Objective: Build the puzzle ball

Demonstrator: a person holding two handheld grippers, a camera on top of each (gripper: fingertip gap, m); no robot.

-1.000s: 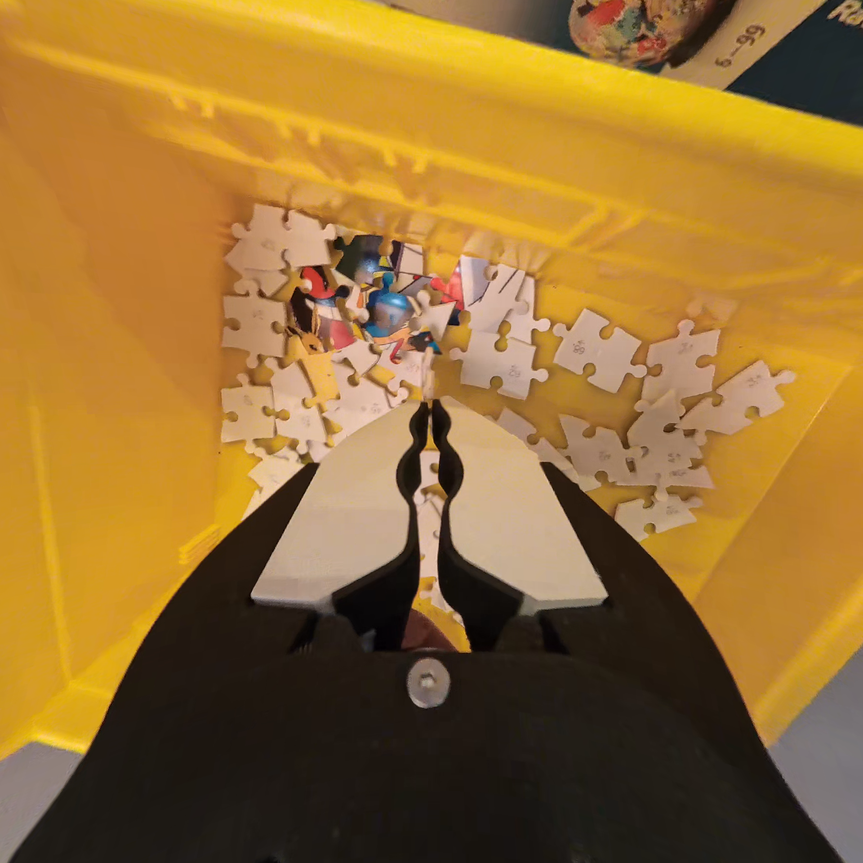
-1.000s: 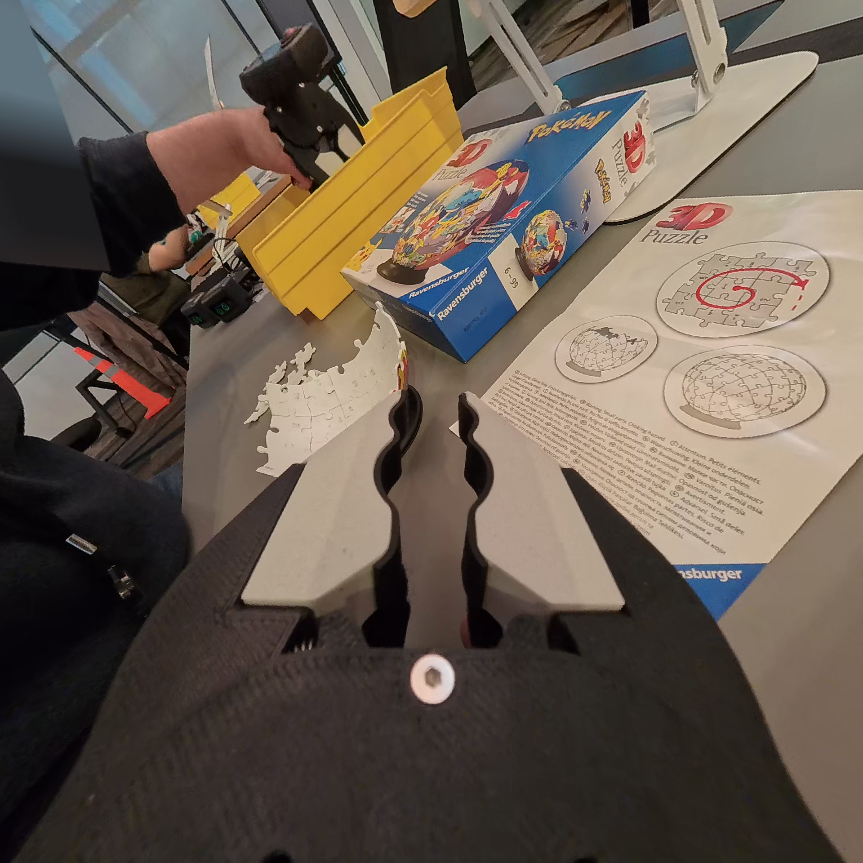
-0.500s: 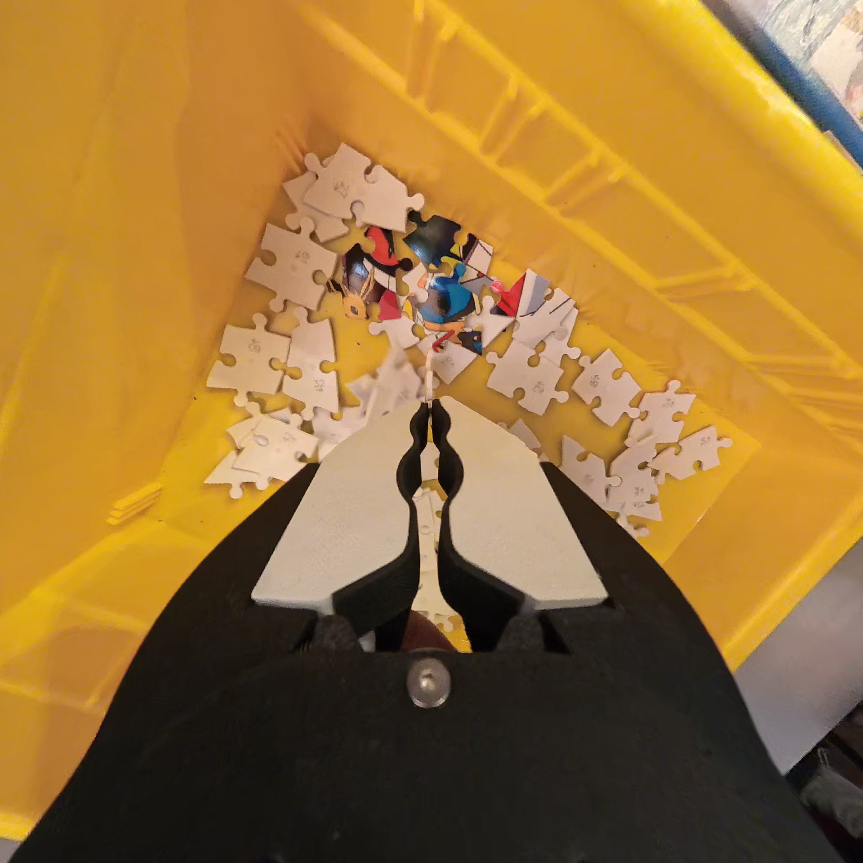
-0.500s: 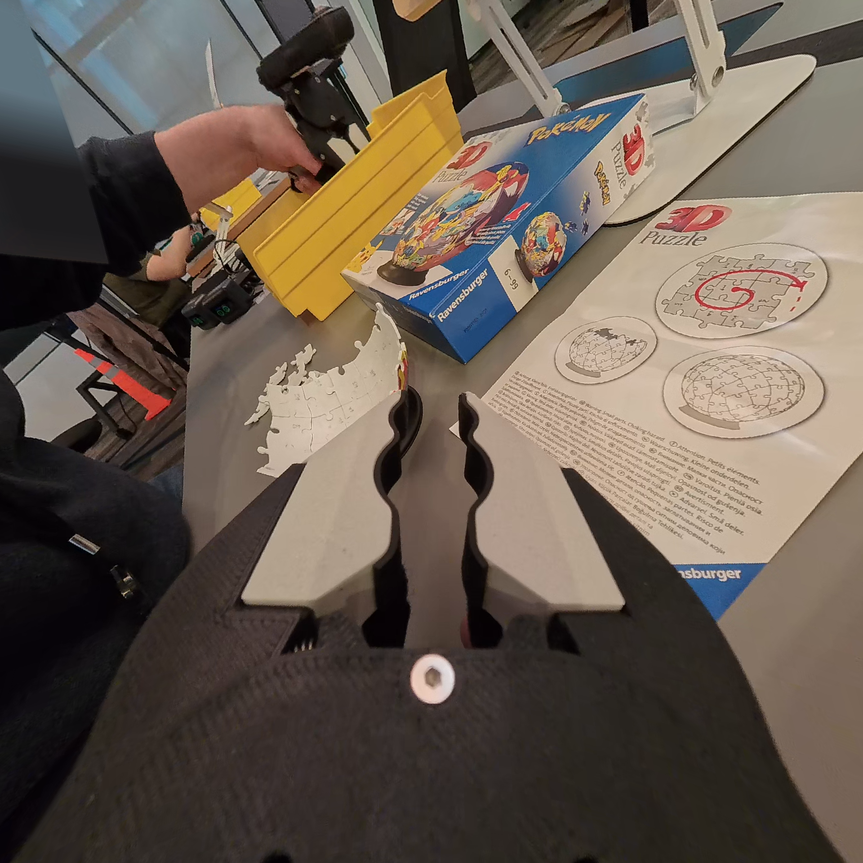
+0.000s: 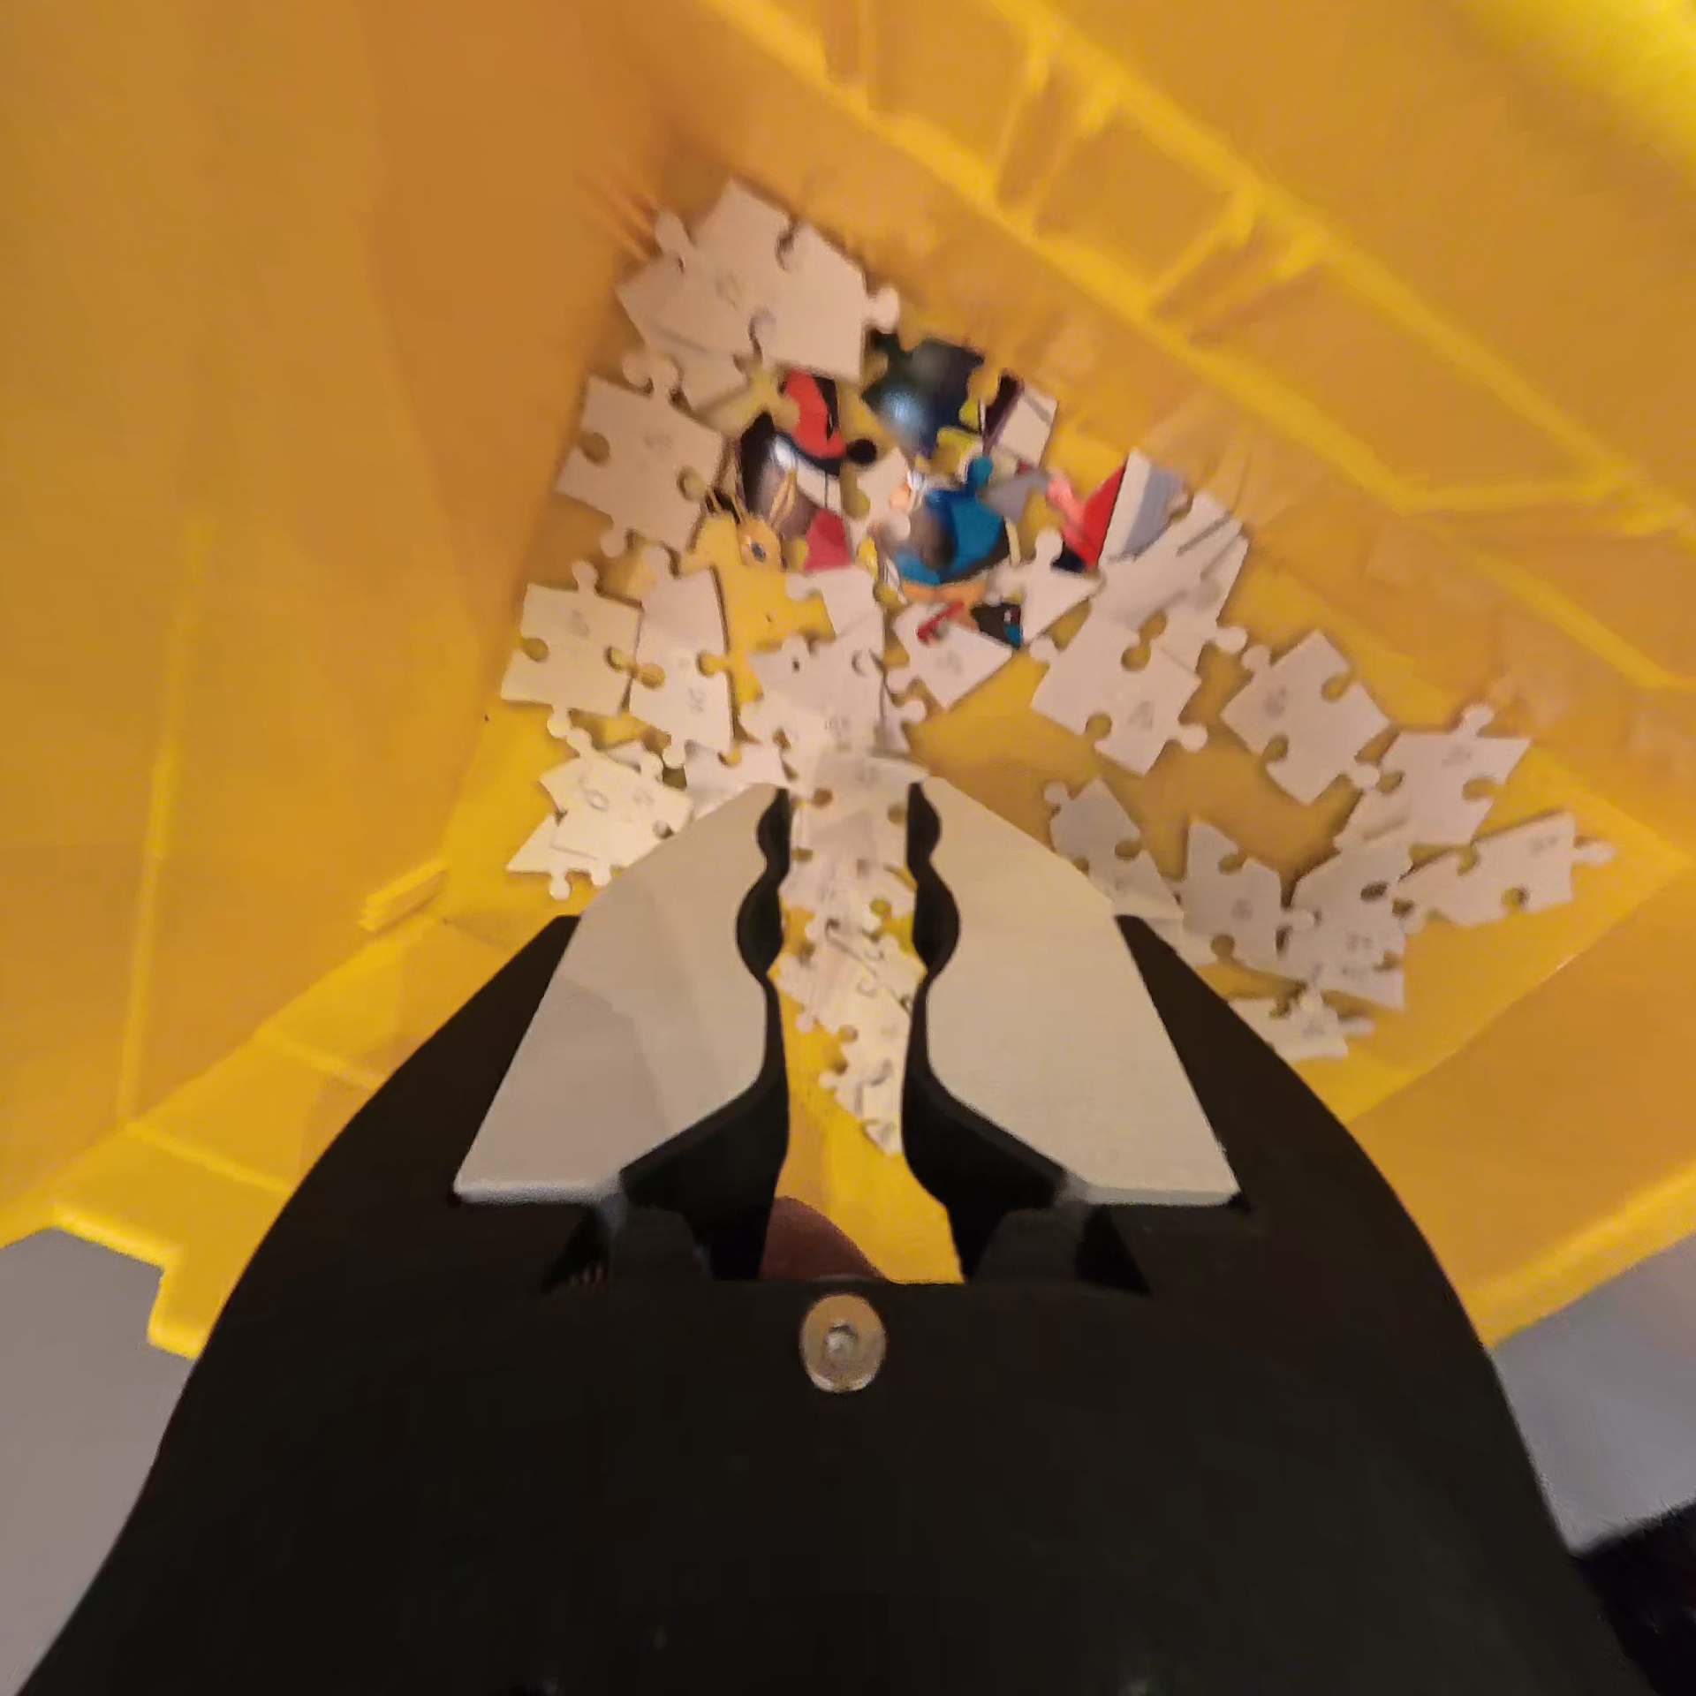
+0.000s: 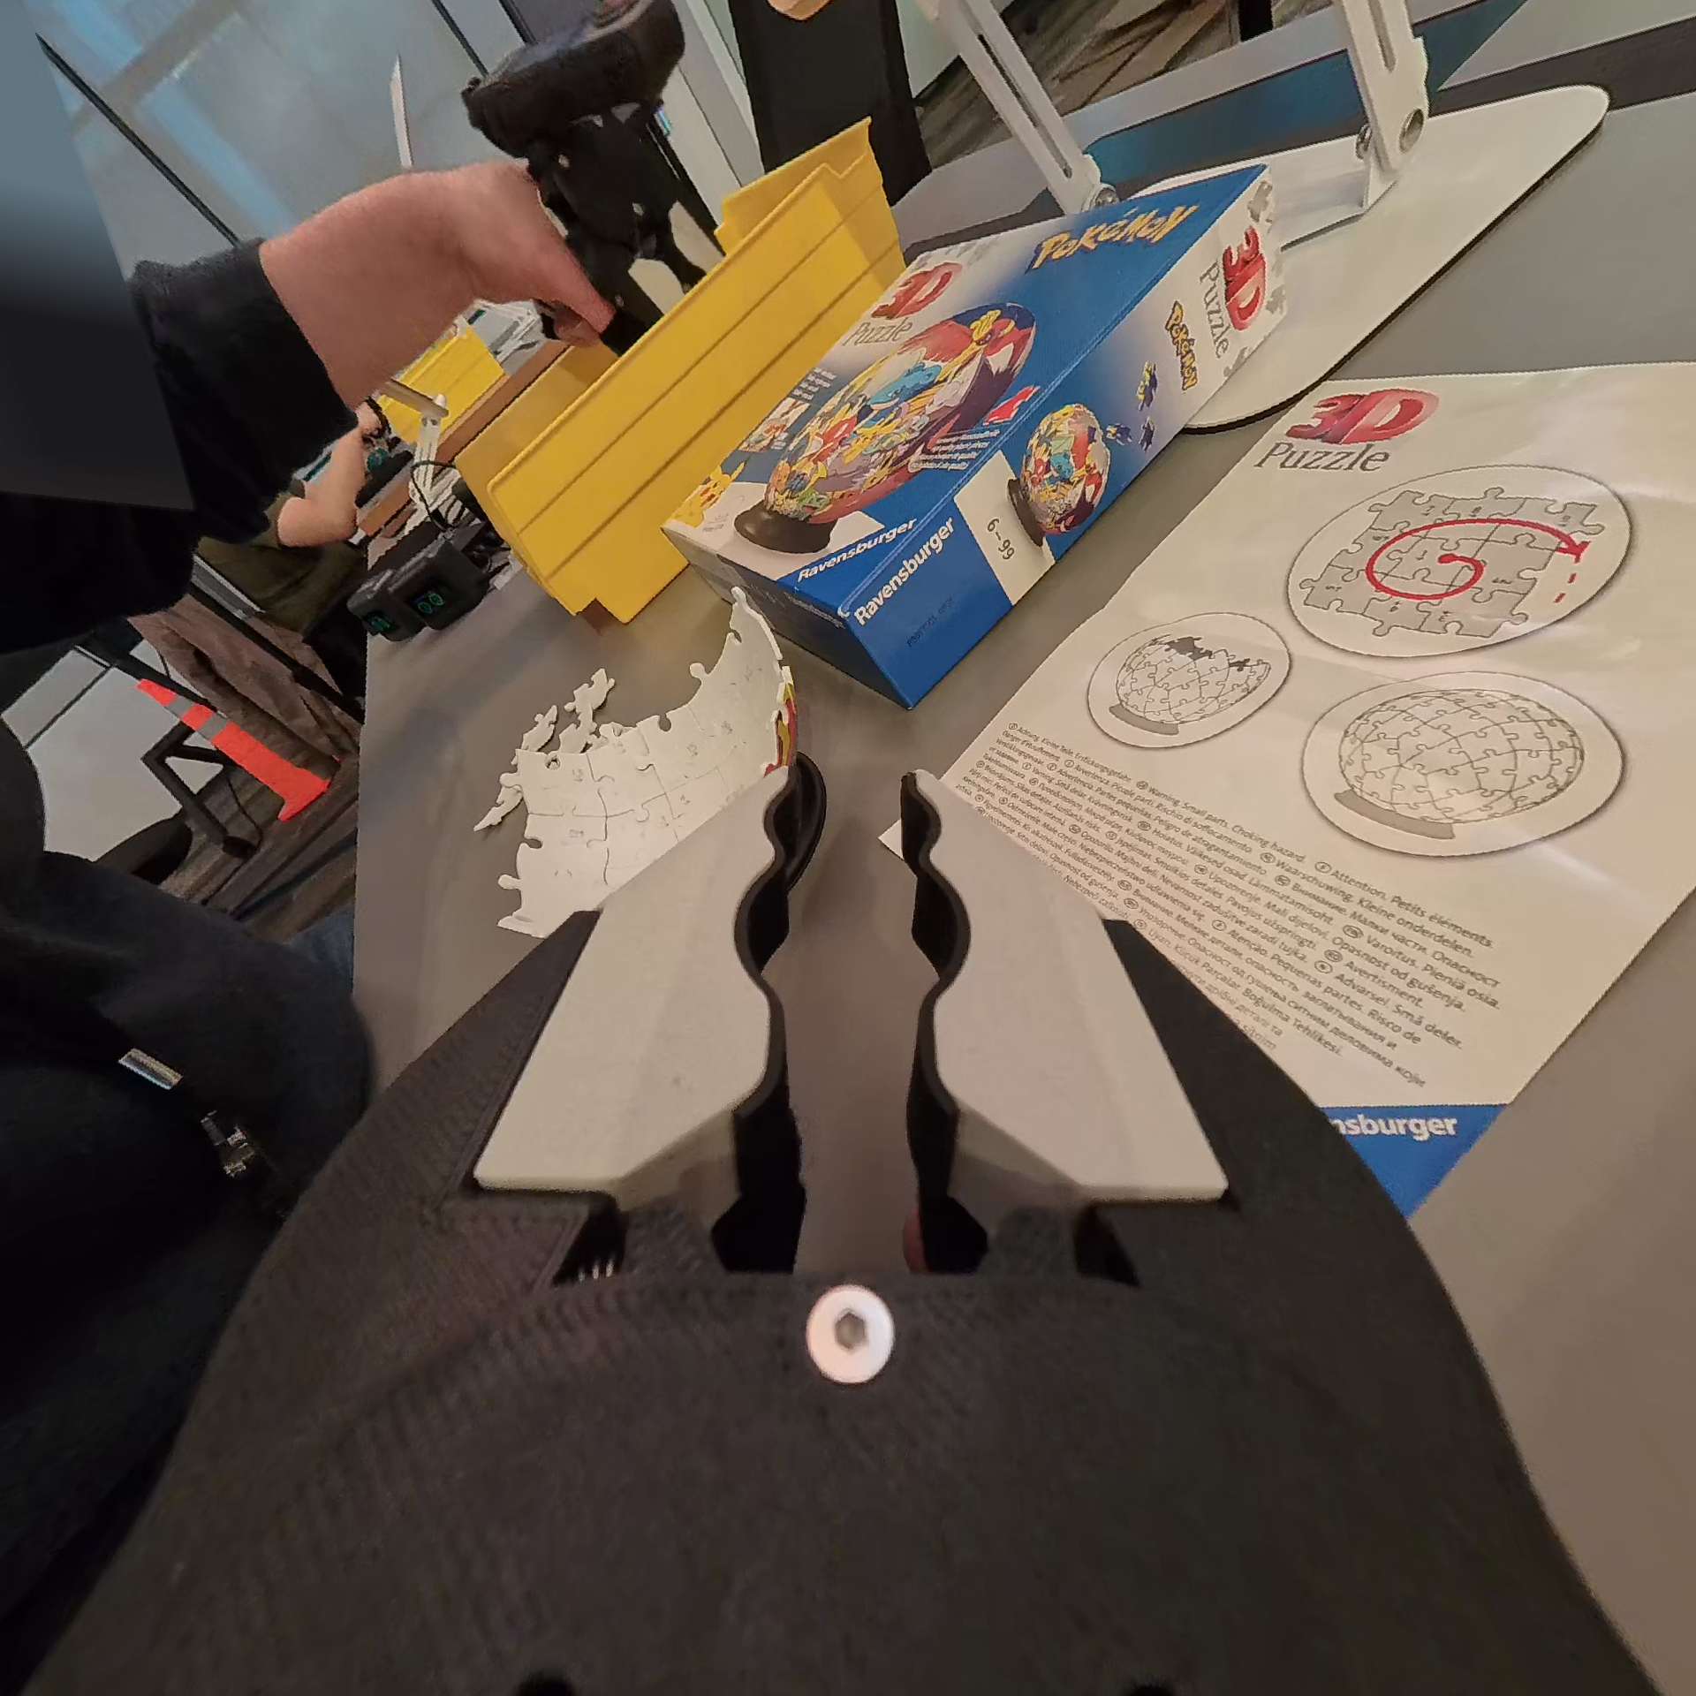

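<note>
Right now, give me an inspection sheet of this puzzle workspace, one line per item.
Surface: grey table, partly covered.
Job's things: loose puzzle pieces, mostly white side up, in the yellow bin; curved half-built shell on the table.
Clutter: blue puzzle box, instruction sheet, white stand base.
Grippers: left claw open, empty, over the pieces; right claw open, empty, above the table.
Cables: dark leads near black devices beyond the table edge.
Surroundings: a person's sleeve, windows behind.

An office or lab workspace was suggested by a grey table [image 6: 1560, 1193], glass partitions [image 6: 275, 119] at upper left, and a white stand base [image 6: 1432, 229] at upper right
</note>
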